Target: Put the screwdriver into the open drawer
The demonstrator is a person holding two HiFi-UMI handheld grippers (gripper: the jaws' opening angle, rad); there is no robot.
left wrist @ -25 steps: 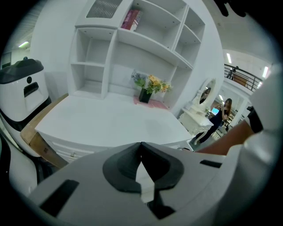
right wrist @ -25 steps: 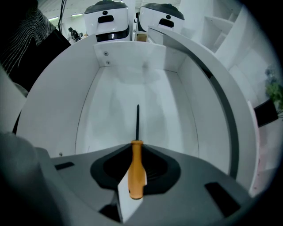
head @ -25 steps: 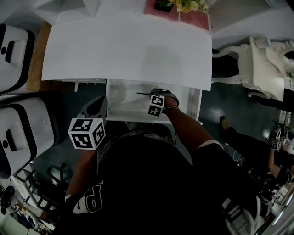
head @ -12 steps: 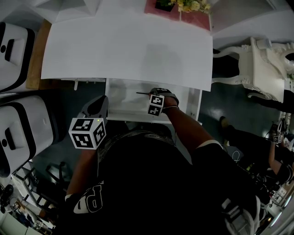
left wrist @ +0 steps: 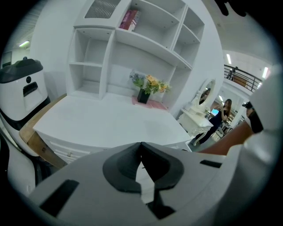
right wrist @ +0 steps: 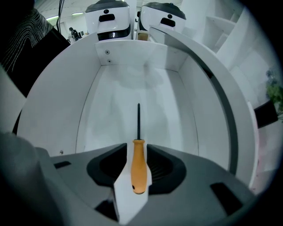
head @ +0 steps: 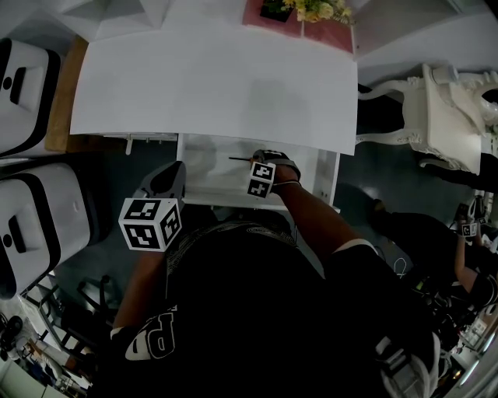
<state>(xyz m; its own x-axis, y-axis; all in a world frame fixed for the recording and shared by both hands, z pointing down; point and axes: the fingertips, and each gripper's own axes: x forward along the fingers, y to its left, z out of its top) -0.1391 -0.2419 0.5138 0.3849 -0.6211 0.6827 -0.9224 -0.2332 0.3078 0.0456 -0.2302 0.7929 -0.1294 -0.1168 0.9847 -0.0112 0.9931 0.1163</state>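
An orange-handled screwdriver (right wrist: 138,165) with a dark shaft (head: 240,159) lies in the open white drawer (head: 204,188) under the desk top (head: 210,85). My right gripper (right wrist: 138,152) points straight down into the drawer (right wrist: 57,101). Its jaws have just been opening, and the handle lies between them with a gap on each side. In the head view this gripper (head: 267,160) is over the drawer's middle. My left gripper (head: 173,174) is held at the drawer's front left corner, outside it. Its fingertips (left wrist: 141,148) meet with nothing between them.
Two white machines (head: 31,210) stand at the left of the desk. A white ornate chair (head: 443,116) is at the right. A flower vase (head: 311,9) stands at the desk's back edge under white shelves (left wrist: 132,39). Another person (head: 467,256) is at the far right.
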